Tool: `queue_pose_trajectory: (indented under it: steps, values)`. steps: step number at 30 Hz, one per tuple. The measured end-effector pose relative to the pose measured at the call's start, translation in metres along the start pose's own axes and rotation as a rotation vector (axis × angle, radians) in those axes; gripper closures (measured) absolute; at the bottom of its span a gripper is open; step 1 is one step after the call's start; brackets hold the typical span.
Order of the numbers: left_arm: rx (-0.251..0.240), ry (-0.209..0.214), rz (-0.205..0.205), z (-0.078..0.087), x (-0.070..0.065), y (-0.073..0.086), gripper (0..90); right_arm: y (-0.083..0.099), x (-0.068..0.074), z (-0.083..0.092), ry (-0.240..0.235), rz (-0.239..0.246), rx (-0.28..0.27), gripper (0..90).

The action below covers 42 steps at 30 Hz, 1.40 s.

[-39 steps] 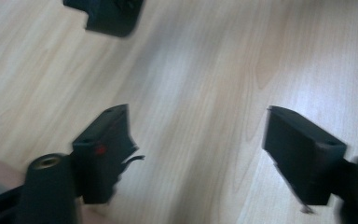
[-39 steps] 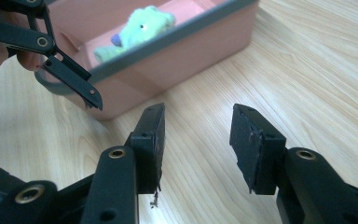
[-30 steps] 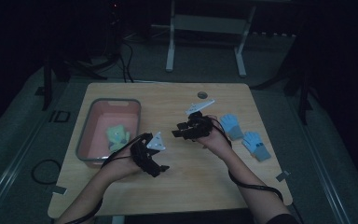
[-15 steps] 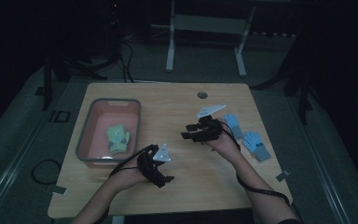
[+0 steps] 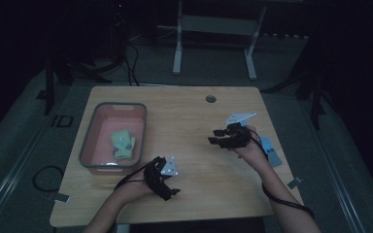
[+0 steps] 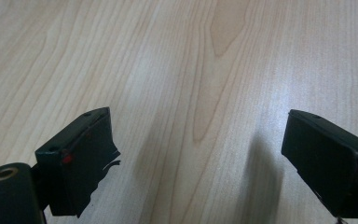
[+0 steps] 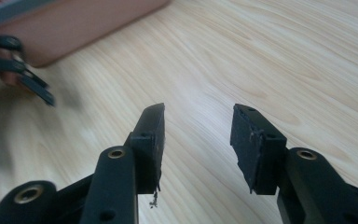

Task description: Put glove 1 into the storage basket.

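Both sets of jaws stood apart with nothing between them. The left gripper [image 6: 200,163] was spread wide over bare wood grain; the right gripper [image 7: 198,140] was parted less far, its pads likewise clear of any object. In the high view the left gripper [image 5: 167,180] sat low over the near part of the table [image 5: 194,121], and the right gripper [image 5: 222,138] hovered farther across, pointed toward the pink bin [image 5: 88,145].

The work in hand appeared to be moving small soft items into that bin. The nearest remaining items, the blue cloths [image 5: 271,151], lay behind the right gripper's jaws, just beside the hand that carried it. Two pieces could be made out there, partly covered by the hand; whether more lay beneath could not be determined.

Ahead of the right gripper's jaws and to one side, the bin wall [image 7: 74,23] was visible, with the other gripper blurred in front of it. Inside the bin lay one green-and-yellow cloth bundle [image 5: 122,144], resting on the bin floor toward its near half.

Progress, as judged: one item was already deposited, and the blue cloths were still outside the bin. Neither gripper carried anything, so a fresh pick-up was the step outstanding.

Count: one bin, one bundle inside it, two blue cloths visible, two grippers, one round cable port [image 5: 211,99] in the tabletop beyond both sets of jaws.
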<state>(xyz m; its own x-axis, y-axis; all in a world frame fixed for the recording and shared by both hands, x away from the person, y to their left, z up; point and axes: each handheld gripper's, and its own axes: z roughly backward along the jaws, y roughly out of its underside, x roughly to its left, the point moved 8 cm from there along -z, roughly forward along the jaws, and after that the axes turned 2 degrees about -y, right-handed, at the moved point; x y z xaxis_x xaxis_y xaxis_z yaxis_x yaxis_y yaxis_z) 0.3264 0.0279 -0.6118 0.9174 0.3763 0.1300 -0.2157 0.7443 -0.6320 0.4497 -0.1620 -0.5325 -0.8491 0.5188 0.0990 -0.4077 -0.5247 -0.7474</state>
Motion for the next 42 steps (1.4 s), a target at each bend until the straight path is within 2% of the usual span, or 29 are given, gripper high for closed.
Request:
queue_pose_trajectory:
  steps: [7,12,19,23,29,37,39,42]
  values:
    - [-0.003,-0.001,0.003,-0.002,-0.001,0.004,9.6,0.018,-0.037,0.022,0.097,-0.017,0.005,55.4]
    - [-0.01,-0.003,0.008,-0.002,-0.003,0.004,9.6,0.029,-0.068,0.036,0.162,-0.073,0.002,56.6]
    - [-0.025,0.003,0.009,-0.001,-0.005,0.004,9.6,0.048,-0.106,0.041,0.242,-0.126,0.035,60.2]
    - [-0.031,-0.004,0.021,0.0,-0.003,0.006,9.6,0.059,-0.122,0.037,0.271,-0.146,0.054,62.4]
    - [-0.04,-0.017,0.034,0.003,-0.001,0.01,9.6,0.071,-0.135,0.025,0.292,-0.174,0.073,63.0]
    - [-0.026,-0.018,0.022,0.002,-0.002,0.012,9.7,0.084,-0.14,0.008,0.317,-0.132,0.142,64.1]
    - [-0.02,-0.022,0.015,0.001,-0.002,0.013,9.7,0.084,-0.139,0.007,0.318,-0.131,0.148,67.8]
    - [-0.024,-0.027,0.015,0.001,-0.002,0.013,9.7,0.083,-0.138,0.006,0.307,-0.149,0.163,78.7]
